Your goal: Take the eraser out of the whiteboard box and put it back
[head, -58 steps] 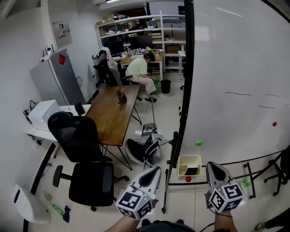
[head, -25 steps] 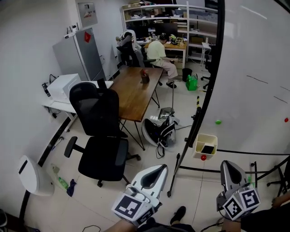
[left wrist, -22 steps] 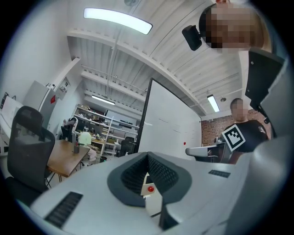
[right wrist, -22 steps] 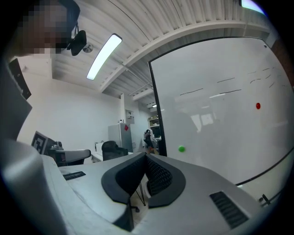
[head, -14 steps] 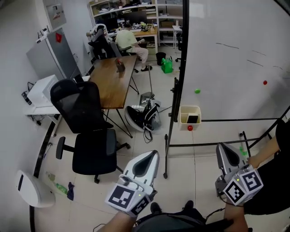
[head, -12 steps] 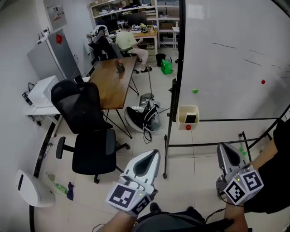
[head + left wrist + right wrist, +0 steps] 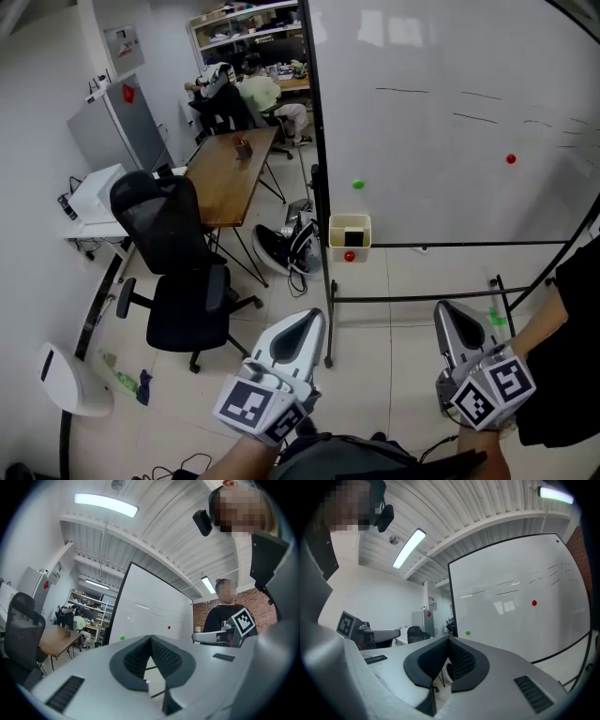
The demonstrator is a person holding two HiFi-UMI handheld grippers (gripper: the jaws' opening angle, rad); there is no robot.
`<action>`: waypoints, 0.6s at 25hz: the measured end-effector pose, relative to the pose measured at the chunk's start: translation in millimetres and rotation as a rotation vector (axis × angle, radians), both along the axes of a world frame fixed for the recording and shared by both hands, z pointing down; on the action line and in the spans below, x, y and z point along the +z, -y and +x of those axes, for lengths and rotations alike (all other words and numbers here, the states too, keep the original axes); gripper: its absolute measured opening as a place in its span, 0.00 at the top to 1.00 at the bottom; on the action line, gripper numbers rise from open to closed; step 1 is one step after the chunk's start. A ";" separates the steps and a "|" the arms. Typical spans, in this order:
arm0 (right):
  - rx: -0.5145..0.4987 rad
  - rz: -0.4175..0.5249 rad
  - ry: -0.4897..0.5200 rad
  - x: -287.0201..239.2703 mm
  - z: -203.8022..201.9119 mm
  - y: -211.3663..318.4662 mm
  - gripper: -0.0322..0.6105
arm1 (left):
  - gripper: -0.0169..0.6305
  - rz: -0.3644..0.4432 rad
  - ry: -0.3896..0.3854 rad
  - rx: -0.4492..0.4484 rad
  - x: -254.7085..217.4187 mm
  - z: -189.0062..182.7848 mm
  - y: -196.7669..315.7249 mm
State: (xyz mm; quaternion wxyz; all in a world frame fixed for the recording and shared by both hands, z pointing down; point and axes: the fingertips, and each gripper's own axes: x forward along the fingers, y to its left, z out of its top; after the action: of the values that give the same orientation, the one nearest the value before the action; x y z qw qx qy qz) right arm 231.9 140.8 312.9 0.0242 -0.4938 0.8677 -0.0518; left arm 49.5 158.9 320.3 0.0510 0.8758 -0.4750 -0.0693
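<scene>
The cream whiteboard box (image 7: 336, 234) hangs at the lower left corner of the whiteboard (image 7: 450, 112), with a dark eraser (image 7: 353, 239) inside it. My left gripper (image 7: 310, 318) sits low in the head view, well short of the box, jaws shut and empty. My right gripper (image 7: 447, 312) is at the lower right, also shut with nothing in it. In the left gripper view the left gripper (image 7: 151, 638) has its pads meeting, with the whiteboard (image 7: 154, 606) beyond. The right gripper (image 7: 449, 640) in its own view faces the whiteboard (image 7: 520, 616).
A red magnet (image 7: 349, 255) sits under the box; a green magnet (image 7: 358, 185) and another red one (image 7: 510, 158) stick to the board. A black office chair (image 7: 178, 281), a wooden table (image 7: 225, 178) and the board's stand legs (image 7: 328, 319) are at the left. A person in black (image 7: 572, 356) stands at the right.
The view has swung so the whiteboard fills more of the frame and the box lies further left and nearer. Both grippers have travelled along with me, still shut.
</scene>
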 end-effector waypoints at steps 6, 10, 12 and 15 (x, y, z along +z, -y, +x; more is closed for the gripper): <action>-0.045 -0.011 0.007 4.6 47.4 -27.3 0.92 | 0.93 -0.032 0.011 -0.011 8.3 55.9 -33.0; -0.024 -0.016 0.015 3.8 63.5 -41.1 0.92 | 0.93 -0.021 0.028 0.007 2.0 66.6 -48.2; -0.008 -0.009 0.019 2.0 64.9 -45.7 0.92 | 0.93 -0.015 0.030 0.016 -0.4 64.1 -52.3; 0.018 0.000 0.022 -1.9 59.8 -51.5 0.92 | 0.93 -0.013 0.036 0.027 -1.8 53.5 -56.0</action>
State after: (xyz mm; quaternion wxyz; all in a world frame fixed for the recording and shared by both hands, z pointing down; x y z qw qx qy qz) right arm 291.7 192.3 311.1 0.0342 -0.5010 0.8629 -0.0567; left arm 103.0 215.0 318.5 0.0487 0.8828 -0.4646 -0.0497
